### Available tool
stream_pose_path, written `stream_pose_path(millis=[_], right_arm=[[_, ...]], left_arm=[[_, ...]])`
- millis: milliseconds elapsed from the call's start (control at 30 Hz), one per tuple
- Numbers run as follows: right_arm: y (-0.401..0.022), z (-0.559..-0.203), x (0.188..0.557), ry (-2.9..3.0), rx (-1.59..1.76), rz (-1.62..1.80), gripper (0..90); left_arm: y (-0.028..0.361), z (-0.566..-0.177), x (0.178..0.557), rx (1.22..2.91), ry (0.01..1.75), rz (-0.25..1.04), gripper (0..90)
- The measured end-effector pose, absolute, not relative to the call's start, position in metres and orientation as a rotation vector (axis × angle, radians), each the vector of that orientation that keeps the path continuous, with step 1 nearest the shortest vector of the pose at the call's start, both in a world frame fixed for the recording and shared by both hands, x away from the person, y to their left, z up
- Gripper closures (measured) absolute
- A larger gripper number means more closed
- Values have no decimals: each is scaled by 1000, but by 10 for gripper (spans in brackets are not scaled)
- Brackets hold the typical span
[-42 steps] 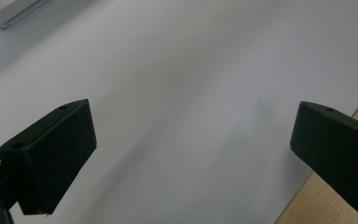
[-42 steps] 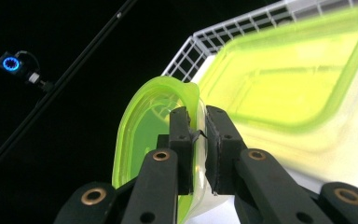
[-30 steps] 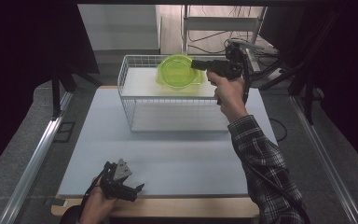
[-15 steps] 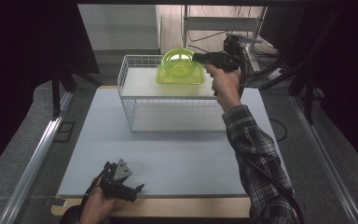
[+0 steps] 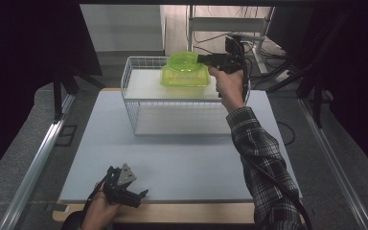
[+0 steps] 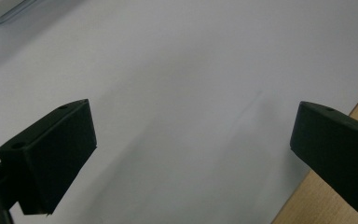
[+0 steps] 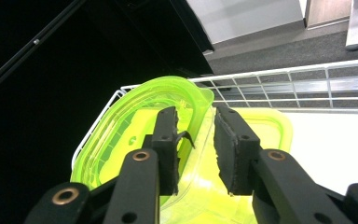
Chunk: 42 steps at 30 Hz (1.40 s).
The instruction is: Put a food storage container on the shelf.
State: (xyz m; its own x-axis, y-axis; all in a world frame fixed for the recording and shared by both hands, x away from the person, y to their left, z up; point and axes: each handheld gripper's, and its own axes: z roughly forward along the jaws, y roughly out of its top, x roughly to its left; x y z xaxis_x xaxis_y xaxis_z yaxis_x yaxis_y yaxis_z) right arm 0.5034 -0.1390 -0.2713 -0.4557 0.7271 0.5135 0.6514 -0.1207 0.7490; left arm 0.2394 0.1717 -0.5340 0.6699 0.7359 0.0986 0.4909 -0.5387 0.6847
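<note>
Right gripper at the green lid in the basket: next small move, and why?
Probably draw the right gripper straight back. Its jaws have just been opening, a gap shows between the pads and the green lid, which leans on the green container in the wire basket. It looks released.

No text, label, brand, number or sign can be read anywhere. The green container [image 5: 186, 72] in the wire basket [image 5: 139, 81] shows bare translucent plastic, and a small moulded mark inside its lid [image 7: 135, 135] is too faint to make out. The white tabletop [image 5: 172, 158] beside the basket carries no print.
</note>
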Motion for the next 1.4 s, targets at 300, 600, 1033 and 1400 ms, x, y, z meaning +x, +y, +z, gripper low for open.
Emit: stream_pose_path(millis=[300,600,1033,1400], right_arm=[[-147,-268,497,2084,1531,1674,459],[-154,-271,486,2141,1431,1688,325],[-156,-279,467,2217,1292,1615,199],[-155,-289,453,2252,1230,1588,140]], left_arm=[[171,-534,239,2253,941,504,1],[171,-534,240,2254,944,504,1],[171,-534,240,2253,944,504,1],[171,-535,240,2252,945,501,1]])
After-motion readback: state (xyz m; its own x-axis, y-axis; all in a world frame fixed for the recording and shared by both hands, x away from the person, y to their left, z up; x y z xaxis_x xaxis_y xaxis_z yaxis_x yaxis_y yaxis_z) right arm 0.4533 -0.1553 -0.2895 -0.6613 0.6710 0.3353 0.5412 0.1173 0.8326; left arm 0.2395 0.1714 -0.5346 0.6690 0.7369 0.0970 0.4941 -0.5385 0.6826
